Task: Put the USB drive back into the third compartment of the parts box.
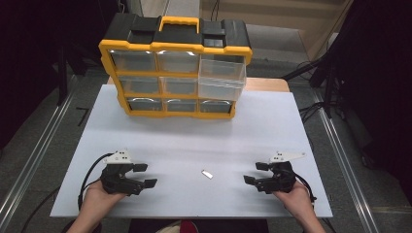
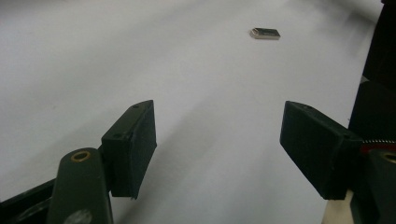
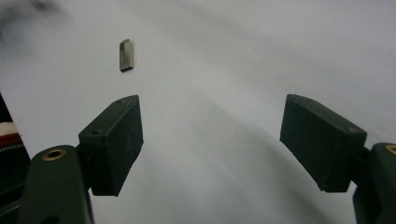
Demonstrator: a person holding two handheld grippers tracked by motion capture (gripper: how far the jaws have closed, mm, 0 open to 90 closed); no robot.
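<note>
Small flat metal piece (image 1: 207,174) on smooth white board (image 1: 194,136), between wide-open, empty left gripper (image 1: 144,175) and right gripper (image 1: 256,173).

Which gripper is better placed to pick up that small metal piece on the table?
Right, marginally. The small metal piece lies slightly nearer the right gripper than the left gripper. Both are open, empty and face it.
</note>
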